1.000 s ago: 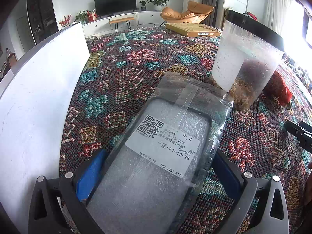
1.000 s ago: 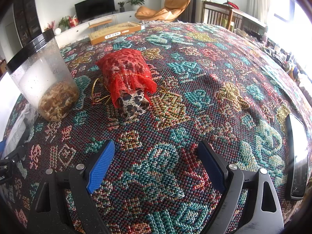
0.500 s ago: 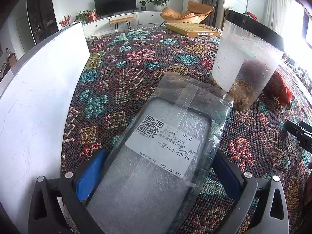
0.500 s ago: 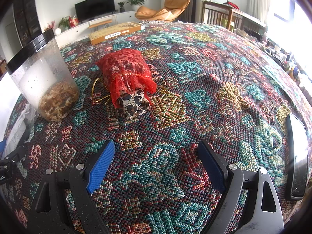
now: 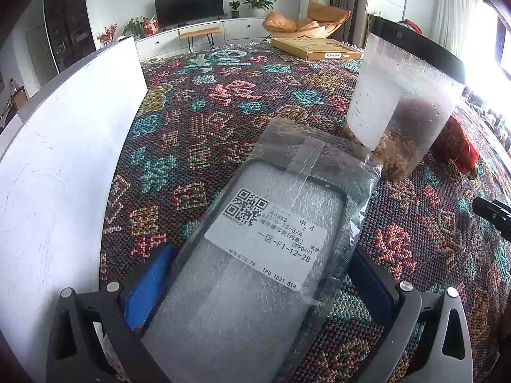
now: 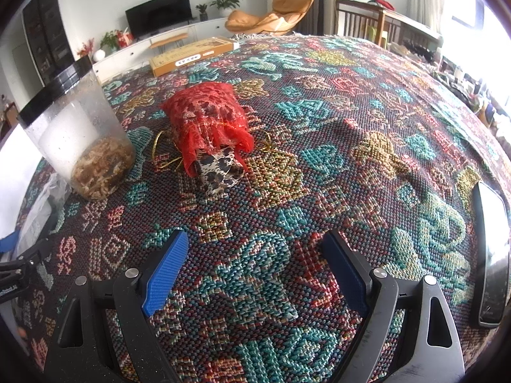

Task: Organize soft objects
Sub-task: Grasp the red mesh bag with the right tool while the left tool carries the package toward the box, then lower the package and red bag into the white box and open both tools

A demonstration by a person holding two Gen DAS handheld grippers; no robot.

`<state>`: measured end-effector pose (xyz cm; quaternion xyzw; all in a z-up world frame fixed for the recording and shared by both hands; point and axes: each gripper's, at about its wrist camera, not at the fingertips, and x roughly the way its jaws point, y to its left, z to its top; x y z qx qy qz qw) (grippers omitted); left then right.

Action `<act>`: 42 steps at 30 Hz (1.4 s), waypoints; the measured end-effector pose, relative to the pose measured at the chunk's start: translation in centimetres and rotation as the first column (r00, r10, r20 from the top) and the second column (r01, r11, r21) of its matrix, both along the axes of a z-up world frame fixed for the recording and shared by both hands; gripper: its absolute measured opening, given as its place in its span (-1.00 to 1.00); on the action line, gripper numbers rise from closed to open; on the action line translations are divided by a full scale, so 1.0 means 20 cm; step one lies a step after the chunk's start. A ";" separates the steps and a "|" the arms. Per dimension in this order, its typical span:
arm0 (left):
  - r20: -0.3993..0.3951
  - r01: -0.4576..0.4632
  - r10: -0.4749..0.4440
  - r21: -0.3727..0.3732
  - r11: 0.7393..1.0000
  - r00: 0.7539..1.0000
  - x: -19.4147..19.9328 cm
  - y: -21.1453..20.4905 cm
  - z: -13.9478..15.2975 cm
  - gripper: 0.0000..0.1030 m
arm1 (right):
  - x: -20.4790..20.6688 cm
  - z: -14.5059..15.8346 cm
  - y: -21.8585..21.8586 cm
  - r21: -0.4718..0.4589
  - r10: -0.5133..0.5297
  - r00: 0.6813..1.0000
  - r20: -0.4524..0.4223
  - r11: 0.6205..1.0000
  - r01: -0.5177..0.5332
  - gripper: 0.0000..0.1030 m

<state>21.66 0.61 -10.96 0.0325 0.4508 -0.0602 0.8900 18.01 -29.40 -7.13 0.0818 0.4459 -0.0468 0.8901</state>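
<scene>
A black soft phone case sealed in a clear bag point(image 5: 271, 239) with a white QR label lies between the fingers of my left gripper point(image 5: 262, 255). The jaws stand wide, one blue pad on each side of the bag, and the bag's edges brush the pads. Its near end runs under the camera. A red mesh pouch point(image 6: 207, 124) with a leopard-print box point(image 6: 217, 172) sticking out of it lies on the patterned cloth, well ahead of my right gripper point(image 6: 255, 239). That gripper is open and holds nothing.
A clear jar with a black lid point(image 5: 402, 102) and dried bits in the bottom stands just past the bag. A white panel point(image 5: 64, 166) rises along the left. A dark phone point(image 6: 491, 255) lies at the right, and a flat cardboard box point(image 6: 191, 56) sits at the far edge.
</scene>
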 end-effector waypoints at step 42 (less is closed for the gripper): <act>0.086 -0.338 0.338 -0.019 0.941 0.937 -0.53 1.17 0.75 0.66 | -0.29 0.98 1.44 0.287 0.618 0.768 0.169 0.714 -0.638 -0.58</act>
